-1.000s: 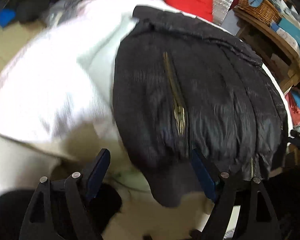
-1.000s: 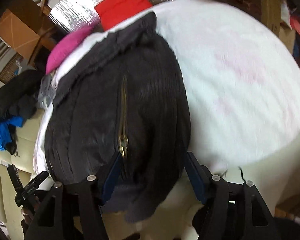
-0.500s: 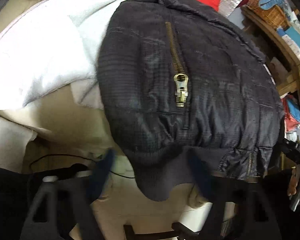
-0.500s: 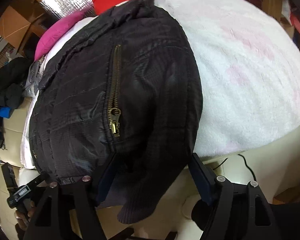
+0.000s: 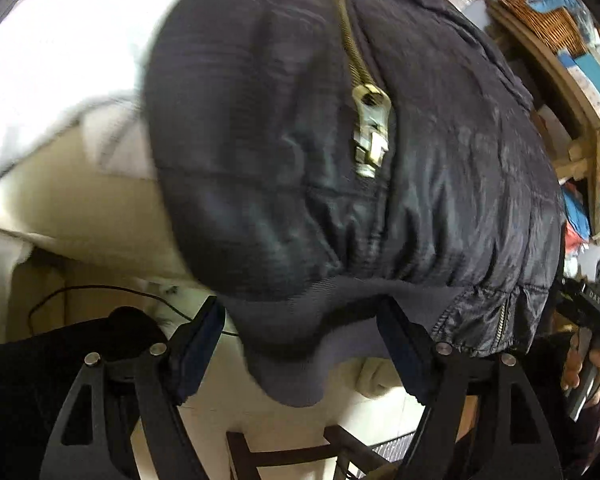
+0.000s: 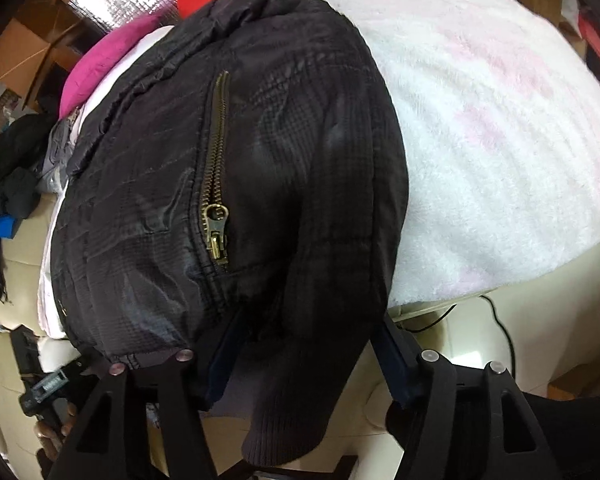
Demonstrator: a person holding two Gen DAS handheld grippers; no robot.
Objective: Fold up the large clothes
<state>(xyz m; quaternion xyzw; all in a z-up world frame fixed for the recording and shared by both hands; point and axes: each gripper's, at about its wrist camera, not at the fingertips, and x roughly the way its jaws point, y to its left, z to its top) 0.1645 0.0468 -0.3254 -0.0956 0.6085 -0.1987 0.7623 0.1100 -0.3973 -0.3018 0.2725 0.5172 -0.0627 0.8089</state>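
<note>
A white fleecy blanket (image 5: 56,60) covers the surface. The left hand-held gripper (image 5: 300,344) is opening, the black jacket (image 5: 300,160) hem between its pads; a wicker basket (image 5: 548,20) sits far right.

In the right view, the right hand-held gripper (image 6: 304,356) straddles the jacket's ribbed cuff (image 6: 288,412), unclenched; a pink cushion (image 6: 100,68) lies beyond.

Both grippers, left (image 5: 300,344) and right (image 6: 306,352), are showing black skeletal fingers with triangular cut-outs, silver screw heads and dark blue pads (image 5: 198,350). Dark sleeves (image 6: 576,436) are showing behind.
</note>
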